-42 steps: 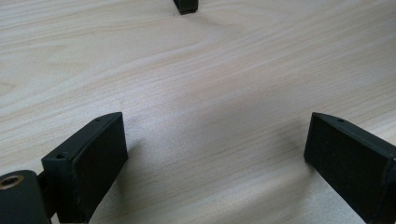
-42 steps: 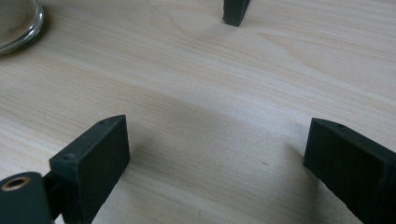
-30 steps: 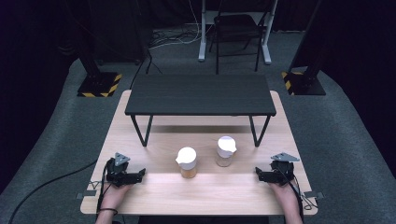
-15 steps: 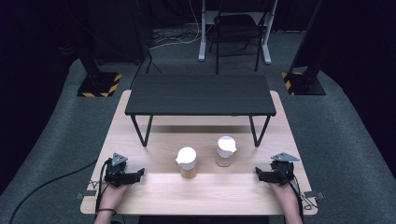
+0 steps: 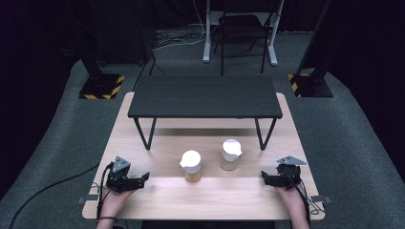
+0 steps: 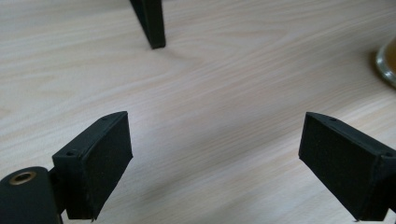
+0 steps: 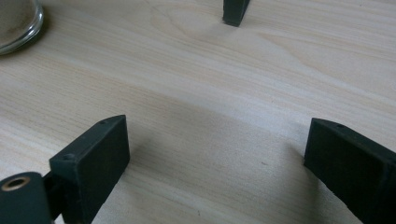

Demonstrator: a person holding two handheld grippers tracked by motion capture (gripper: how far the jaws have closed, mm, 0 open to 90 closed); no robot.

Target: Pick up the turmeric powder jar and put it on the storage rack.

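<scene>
Two glass jars with white lids stand on the wooden table point(image 5: 210, 202): one with amber contents point(image 5: 191, 166), a paler one point(image 5: 230, 154) to its right. My left gripper point(image 5: 142, 179) lies low on the table at the front left, pointing toward the amber jar. Its jaws have just been closing a little and stand open over bare wood point(image 6: 215, 158); the jar's base point(image 6: 387, 65) shows at the right edge. My right gripper point(image 5: 263, 177) rests at the front right, open, nothing between its pads point(image 7: 215, 163). The paler jar's base point(image 7: 16, 21) is at the upper left.
A low black shelf point(image 5: 205, 97) on thin legs spans the back half of the table; one leg point(image 6: 150, 23) stands ahead of the left gripper, another point(image 7: 235, 11) ahead of the right. A chair point(image 5: 243, 28) and stands sit on the floor beyond.
</scene>
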